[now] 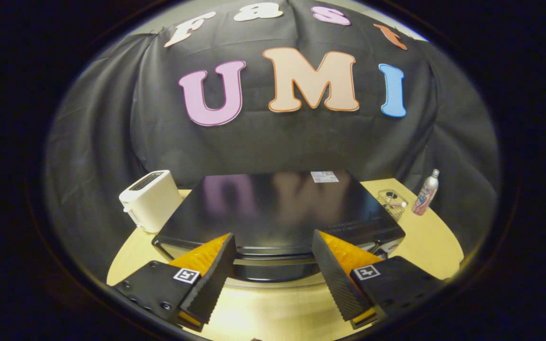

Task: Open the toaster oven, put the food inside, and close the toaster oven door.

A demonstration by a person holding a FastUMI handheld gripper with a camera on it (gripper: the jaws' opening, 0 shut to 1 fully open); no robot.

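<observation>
Fingers point(206, 284) spread wide, gripping nothing, gripper point(273, 246) poised over the oven's front edge, likely lining up on the door handle. Oven point(277, 213) sits dead ahead at twelve o'clock on the table point(424, 246): glossy black top, door looking shut. Toaster point(150, 199) at ten, bottle point(425, 192) at two.

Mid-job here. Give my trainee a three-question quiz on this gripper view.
1. True or false: the gripper has its fingers shut on the toaster oven.
2. What stands beside the oven on the table, on the white toaster side or opposite: the bottle?
3. Multiple choice: the wire basket sits A) on the oven, B) between oven and bottle, C) between the fingers.

Key: 1 false, the fingers are open over its front edge; 2 opposite; 3 B.
</observation>
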